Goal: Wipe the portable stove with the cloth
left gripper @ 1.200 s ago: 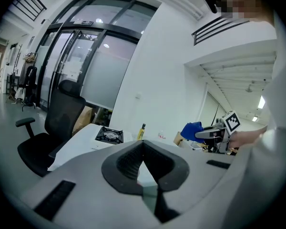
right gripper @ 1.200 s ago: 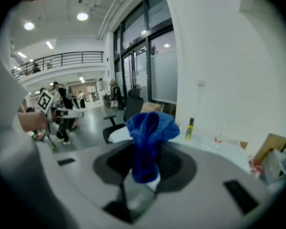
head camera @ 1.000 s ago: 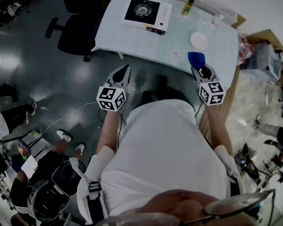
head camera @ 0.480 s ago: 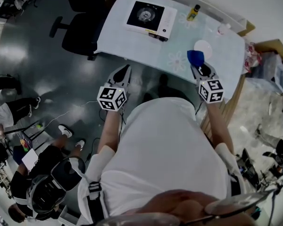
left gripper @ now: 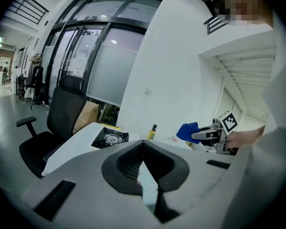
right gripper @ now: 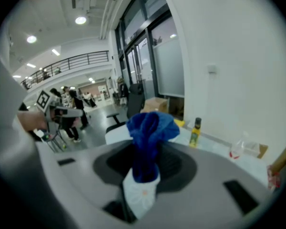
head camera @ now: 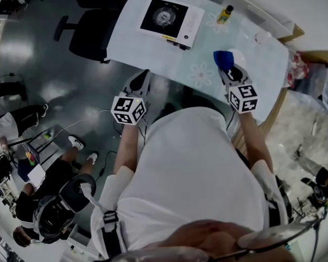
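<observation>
My right tongs (head camera: 228,70) are pinching the blue cloth (head camera: 223,59), having carried it forward over the tabletop (head camera: 246,53); the portable stove (head camera: 167,17) is waiting at eleven o'clock, unwiped. My left tongs (head camera: 144,74) are hanging pressed together, empty.

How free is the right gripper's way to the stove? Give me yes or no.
Probably yes. The right gripper, shut on the cloth, hangs over the table's near edge, and only bare tabletop lies between it and the stove, though the reach looks long.
</observation>
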Motion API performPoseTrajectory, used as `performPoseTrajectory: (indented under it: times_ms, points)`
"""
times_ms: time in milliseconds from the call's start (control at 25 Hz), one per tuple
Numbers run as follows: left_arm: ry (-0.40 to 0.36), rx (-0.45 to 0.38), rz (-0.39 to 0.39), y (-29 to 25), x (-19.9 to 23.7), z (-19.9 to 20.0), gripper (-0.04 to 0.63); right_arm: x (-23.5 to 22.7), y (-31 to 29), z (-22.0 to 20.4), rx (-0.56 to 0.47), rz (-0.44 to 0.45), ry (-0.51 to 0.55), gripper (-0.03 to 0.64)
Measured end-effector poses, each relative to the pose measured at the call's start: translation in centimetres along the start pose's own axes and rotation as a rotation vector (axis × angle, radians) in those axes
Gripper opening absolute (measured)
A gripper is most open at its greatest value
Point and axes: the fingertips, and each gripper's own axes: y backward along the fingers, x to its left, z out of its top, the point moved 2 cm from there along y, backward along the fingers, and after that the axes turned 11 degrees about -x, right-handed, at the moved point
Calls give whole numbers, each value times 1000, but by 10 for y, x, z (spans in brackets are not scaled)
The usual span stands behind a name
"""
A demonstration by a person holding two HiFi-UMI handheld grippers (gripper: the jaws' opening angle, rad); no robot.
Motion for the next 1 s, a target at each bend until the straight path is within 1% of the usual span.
performPoseTrajectory:
  times_ms: [200,400,520,680,840,1000]
  points:
    - [1,30,28,-32,-8,-7,32,-33,-22,-7,25,40,-5,132]
    - [19,45,43,-61,-16,-16,32,-65,-52,-15,51,72,9,132]
    - [25,66,49,-70,-16,-21,31,-74,-69,-21,66,84,14,132]
    - [18,103,52,-77,-11,-24,32,-81,-87,-27,78,83,-6,132]
    - [13,131,39,-92,-4,-28,31,-88,-107,-31,85,77,0,133]
    - [3,160,-4,-109,0,-35,32,-93,-124,-37,98,53,-13,132]
